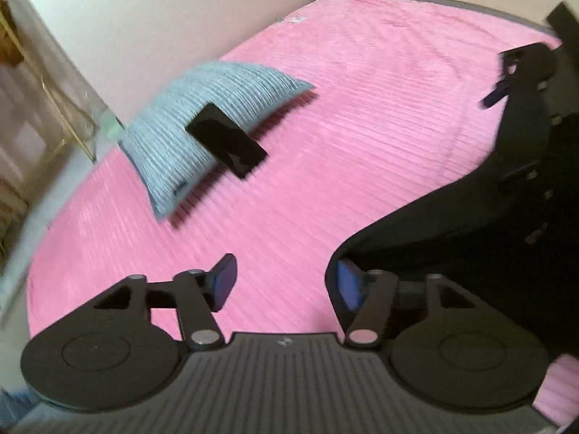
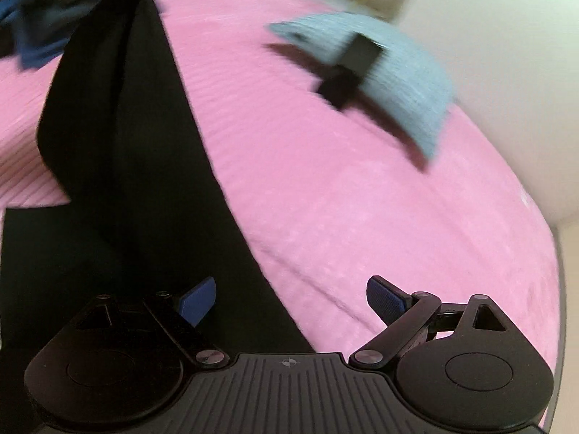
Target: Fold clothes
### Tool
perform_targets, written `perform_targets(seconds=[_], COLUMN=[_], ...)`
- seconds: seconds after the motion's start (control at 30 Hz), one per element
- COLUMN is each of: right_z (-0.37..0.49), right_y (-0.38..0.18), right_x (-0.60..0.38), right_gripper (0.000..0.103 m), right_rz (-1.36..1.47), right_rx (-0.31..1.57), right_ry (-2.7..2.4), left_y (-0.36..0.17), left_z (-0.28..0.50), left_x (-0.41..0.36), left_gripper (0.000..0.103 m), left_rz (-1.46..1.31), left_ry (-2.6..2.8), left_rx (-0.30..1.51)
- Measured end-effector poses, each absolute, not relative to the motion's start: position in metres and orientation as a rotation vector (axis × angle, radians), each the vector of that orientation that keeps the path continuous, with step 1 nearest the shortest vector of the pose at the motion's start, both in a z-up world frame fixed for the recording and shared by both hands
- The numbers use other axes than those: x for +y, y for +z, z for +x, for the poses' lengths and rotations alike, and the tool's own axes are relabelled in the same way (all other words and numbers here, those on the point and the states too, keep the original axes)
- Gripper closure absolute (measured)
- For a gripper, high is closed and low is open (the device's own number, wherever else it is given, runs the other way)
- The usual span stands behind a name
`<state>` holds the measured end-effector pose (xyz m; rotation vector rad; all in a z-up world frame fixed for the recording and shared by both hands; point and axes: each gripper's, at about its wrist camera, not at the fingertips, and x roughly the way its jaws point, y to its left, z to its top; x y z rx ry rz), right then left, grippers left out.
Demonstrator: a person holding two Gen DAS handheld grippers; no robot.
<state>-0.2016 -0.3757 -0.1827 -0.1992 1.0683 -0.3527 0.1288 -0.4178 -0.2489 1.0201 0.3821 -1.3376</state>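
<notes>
A black garment (image 1: 470, 209) lies spread over the right side of the pink bedcover (image 1: 325, 126). My left gripper (image 1: 286, 284) is open above the cover; the garment's edge reaches its right fingertip (image 1: 347, 285), and only pink cover shows between the pads. In the right wrist view the same black garment (image 2: 126, 152) runs down the left half. My right gripper (image 2: 291, 302) is open wide over the garment's edge, with black cloth under the left fingertip (image 2: 197, 303) and pink cover under the right one. The right gripper's body (image 1: 517, 72) is blurred at the upper right of the left wrist view.
A grey-blue ribbed pillow (image 1: 202, 123) lies near the wall with a flat black slab (image 1: 226, 141) leaning on it. Blue clothing (image 2: 39, 25) is bunched at the far corner of the bed. Pale walls (image 1: 163, 18) border the bed, and a shelf (image 1: 21, 72) stands at the left.
</notes>
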Motion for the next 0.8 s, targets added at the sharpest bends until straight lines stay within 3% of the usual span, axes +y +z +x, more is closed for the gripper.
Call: perform_targets(seconds=[0.07, 0.2, 0.47, 0.57, 0.7, 0.8], right_z=[-0.217, -0.244, -0.190, -0.154, -0.149, -0.174], right_y=[-0.184, -0.198, -0.188, -0.185, -0.189, -0.196], right_x=[-0.379, -0.372, -0.340, -0.344, -0.345, -0.343], right_gripper=[0.010, 0.010, 0.010, 0.010, 0.010, 0.010], right_rz=[-0.135, -0.024, -0.124, -0.114, -0.131, -0.142], right_rx=[1.076, 1.108, 0.924, 0.895, 0.904, 0.941], right_ry=[-0.390, -0.408, -0.134, -0.116, -0.119, -0.147], left_y=[-0.255, -0.281, -0.256, -0.259, -0.305, -0.351], left_z=[0.121, 0.109, 0.108, 0.122, 0.145, 0.143], left_x=[-0.415, -0.411, -0.405, -0.389, -0.366, -0.364], left_gripper=[0.044, 0.063, 0.063, 0.051, 0.048, 0.049], left_rz=[1.029, 1.124, 1.094, 1.028, 0.925, 0.928], left_ry=[-1.305, -1.343, -1.487, -1.433, -1.377, -1.387], left_rx=[0.350, 0.357, 0.356, 0.456, 0.693, 0.737])
